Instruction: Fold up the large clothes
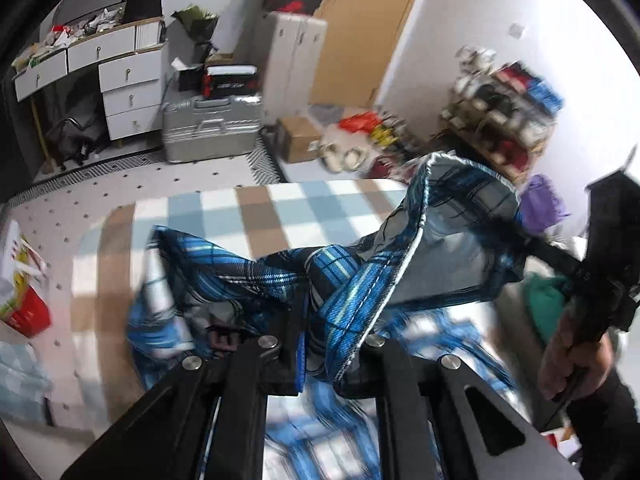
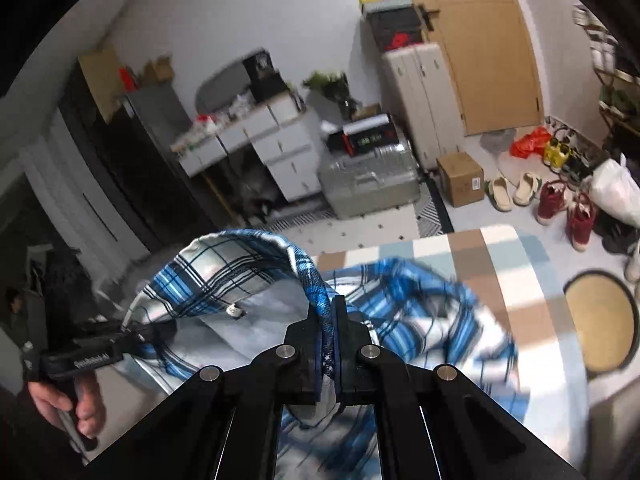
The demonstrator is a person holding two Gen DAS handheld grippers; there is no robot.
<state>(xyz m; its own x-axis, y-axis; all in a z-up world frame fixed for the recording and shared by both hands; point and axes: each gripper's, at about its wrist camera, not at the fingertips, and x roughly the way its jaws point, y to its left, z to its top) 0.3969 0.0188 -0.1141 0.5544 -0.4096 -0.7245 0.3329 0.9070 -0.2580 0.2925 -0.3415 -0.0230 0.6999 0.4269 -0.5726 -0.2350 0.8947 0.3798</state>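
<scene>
While clamping shirt [image 2: 224,280]: both claws [image 2: 331,320] angled downward.

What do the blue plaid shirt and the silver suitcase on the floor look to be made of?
Blue plaid shirt: woven cloth, probably cotton flannel, matte; it drapes and bunches softly, with stitched hems and a paler inside. Silver suitcase: hard shell, aluminium or metallic-look plastic; ribbed panels, latches and a dull sheen. Which, the views cannot settle.

A shirt [image 2: 248,276] showed blue, white and black plaid, paler on its inside face. The cloth [image 1: 256,208] beneath it was checked in pale blue, white and tan. At two o'clock, on a white floor dotted black, stood dark red shoes [image 2: 560,204]. Both grippers were black.
</scene>
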